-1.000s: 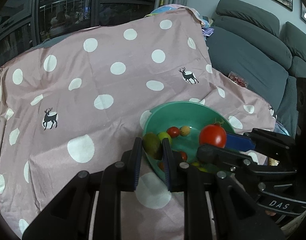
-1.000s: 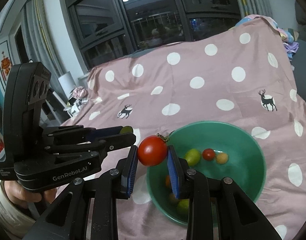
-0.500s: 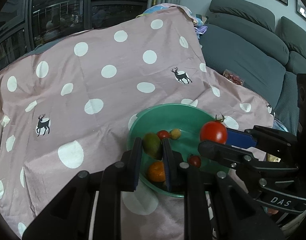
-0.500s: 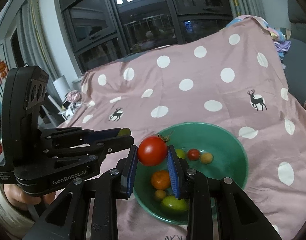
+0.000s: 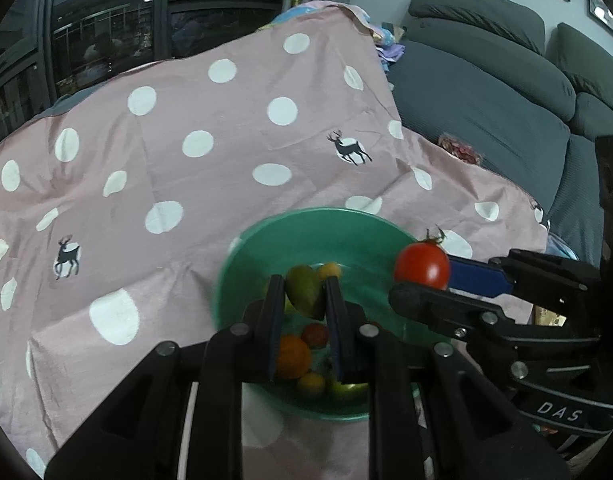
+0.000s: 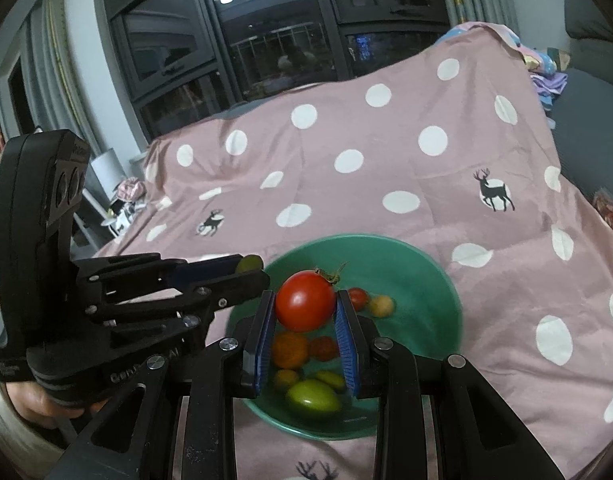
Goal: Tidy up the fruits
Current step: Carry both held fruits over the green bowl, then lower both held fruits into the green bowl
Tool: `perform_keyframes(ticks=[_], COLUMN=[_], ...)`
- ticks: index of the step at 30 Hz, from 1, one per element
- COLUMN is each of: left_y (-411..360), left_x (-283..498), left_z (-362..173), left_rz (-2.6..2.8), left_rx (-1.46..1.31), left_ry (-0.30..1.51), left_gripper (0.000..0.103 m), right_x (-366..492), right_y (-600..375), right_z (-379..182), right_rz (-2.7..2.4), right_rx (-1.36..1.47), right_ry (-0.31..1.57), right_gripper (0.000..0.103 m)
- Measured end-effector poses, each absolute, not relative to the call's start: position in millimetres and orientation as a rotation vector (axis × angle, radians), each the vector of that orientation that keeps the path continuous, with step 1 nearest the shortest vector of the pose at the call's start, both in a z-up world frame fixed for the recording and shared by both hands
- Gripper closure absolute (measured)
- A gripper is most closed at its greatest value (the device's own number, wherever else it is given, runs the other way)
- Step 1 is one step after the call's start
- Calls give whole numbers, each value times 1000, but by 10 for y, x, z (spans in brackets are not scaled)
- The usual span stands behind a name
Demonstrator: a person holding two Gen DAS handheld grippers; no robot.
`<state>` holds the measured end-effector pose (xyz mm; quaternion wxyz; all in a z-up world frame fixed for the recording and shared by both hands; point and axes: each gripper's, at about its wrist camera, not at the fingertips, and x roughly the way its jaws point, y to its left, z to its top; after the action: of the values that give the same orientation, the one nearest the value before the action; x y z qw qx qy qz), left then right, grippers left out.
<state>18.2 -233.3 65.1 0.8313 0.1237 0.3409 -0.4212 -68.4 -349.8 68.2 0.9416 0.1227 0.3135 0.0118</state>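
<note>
Both grippers grasp fruit above the green bowl [image 6: 438, 276], right gripper [image 6: 305, 314] a red tomato [image 6: 305, 306], left gripper [image 5: 304, 300] a green fruit [image 5: 304, 290]; lower before releasing.

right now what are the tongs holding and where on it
Left tongs pinch a small green fruit by its sides; right tongs pinch a red tomato by its sides, stem up.

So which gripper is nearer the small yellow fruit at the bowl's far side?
Left. The left gripper, shut on a green fruit, sits just before the yellow fruit; the right gripper, holding the red tomato, is off to its side.
</note>
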Motion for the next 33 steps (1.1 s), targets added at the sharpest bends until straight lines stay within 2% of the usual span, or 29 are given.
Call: perform_keyframes(ticks=[33], left_y=[-2669], left_x=[429], left_z=[144], left_rz=[-871], left_rx=[357], left_ry=[860], left_gripper=[83], right_x=[-463], right_y=[-3814], right_z=[176], right_rz=[-11], right_rx=[317], right_ry=[755], right_gripper=[72])
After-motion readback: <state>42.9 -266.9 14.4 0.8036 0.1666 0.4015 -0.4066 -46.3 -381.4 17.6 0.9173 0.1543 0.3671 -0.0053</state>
